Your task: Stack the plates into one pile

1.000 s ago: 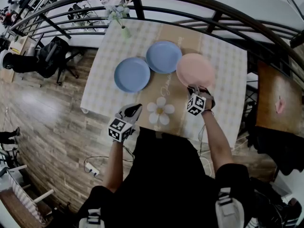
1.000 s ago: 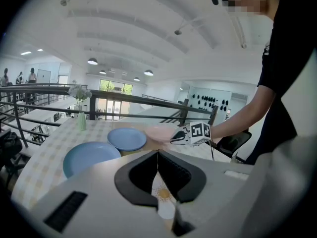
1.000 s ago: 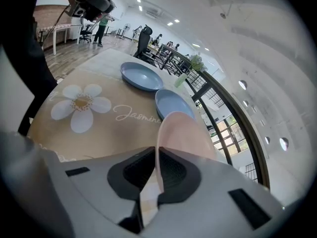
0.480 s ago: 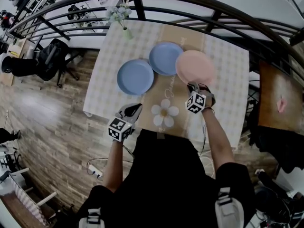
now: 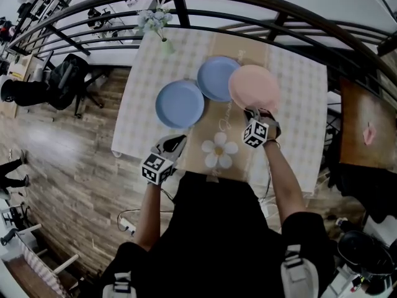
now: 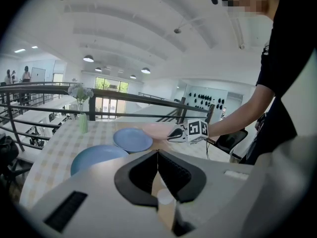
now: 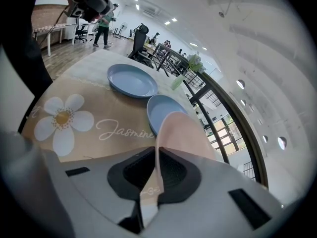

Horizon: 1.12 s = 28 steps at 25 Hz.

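Three plates are on the checked table (image 5: pixel 298 104). One blue plate (image 5: pixel 180 103) lies at the left, a second blue plate (image 5: pixel 218 77) behind it to the right. My right gripper (image 5: pixel 253 112) is shut on the near rim of the pink plate (image 5: pixel 254 87), whose left edge overlaps the second blue plate. In the right gripper view the pink plate (image 7: pixel 181 133) runs up from between the jaws, past both blue plates (image 7: pixel 132 81) (image 7: pixel 163 112). My left gripper (image 5: pixel 175 143) hangs at the table's near edge, shut and holding nothing (image 6: pixel 158 155).
A beige runner with a printed daisy (image 5: pixel 218 151) crosses the table's middle. A vase of flowers (image 5: pixel 162 39) stands at the far left corner. A dark metal railing (image 5: pixel 279 23) curves just behind the table. Wooden floor lies to the left.
The pink plate, held by my right gripper, has shifted left and now overlaps the second blue plate's rim. The left gripper stays shut at the near edge.
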Available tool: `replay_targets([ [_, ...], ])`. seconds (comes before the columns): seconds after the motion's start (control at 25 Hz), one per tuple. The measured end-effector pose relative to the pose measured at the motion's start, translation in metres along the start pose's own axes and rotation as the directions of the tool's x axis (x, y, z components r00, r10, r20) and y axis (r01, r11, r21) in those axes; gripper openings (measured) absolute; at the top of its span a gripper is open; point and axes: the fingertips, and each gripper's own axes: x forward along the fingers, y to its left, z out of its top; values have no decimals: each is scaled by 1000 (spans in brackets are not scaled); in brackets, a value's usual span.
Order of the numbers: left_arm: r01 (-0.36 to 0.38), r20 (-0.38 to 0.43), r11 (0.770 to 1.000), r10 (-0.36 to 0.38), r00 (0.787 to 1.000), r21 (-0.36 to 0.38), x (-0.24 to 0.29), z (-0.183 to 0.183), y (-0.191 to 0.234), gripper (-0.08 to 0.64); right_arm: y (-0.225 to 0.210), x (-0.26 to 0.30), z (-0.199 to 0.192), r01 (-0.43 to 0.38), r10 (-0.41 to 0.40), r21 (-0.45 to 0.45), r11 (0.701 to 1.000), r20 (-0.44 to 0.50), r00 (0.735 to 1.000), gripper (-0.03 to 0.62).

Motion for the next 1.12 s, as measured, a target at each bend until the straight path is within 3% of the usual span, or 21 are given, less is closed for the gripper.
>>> replay_targets([
  [1.12,-3,-16,1000,2,1000,-26,-18,-7,46,3,6,53,73,-27,28,-30,999,40,999,22],
])
